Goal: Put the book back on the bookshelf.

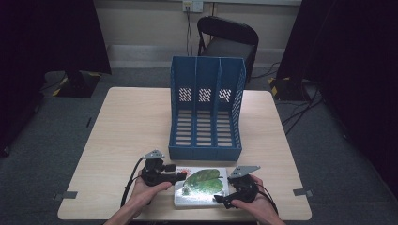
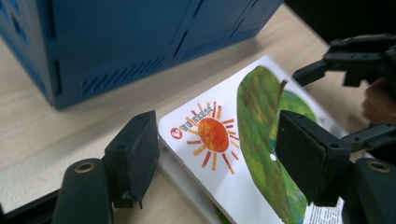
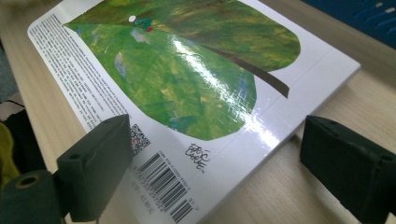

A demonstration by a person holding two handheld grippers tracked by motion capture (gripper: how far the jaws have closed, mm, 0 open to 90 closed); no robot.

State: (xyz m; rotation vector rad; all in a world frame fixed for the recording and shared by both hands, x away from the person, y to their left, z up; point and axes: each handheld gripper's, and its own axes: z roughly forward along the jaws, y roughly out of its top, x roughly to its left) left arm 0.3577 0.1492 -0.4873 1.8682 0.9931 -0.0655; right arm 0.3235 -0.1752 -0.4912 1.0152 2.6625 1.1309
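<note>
Glossy picture book (image 1: 201, 186) lies flat on the wooden table (image 1: 126, 122), just in front of the blue file rack (image 1: 206, 110). Left gripper (image 1: 180, 176) stands with jaws apart astride the book's near corner, pads not pressing. Right gripper (image 1: 220, 200) is likewise spread around the opposite corner, gripping nothing. To lift cleanly, I judge each lower jaw should slide under the cover edge before closing, both squeezing evenly so the slick cover doesn't slip.
</note>
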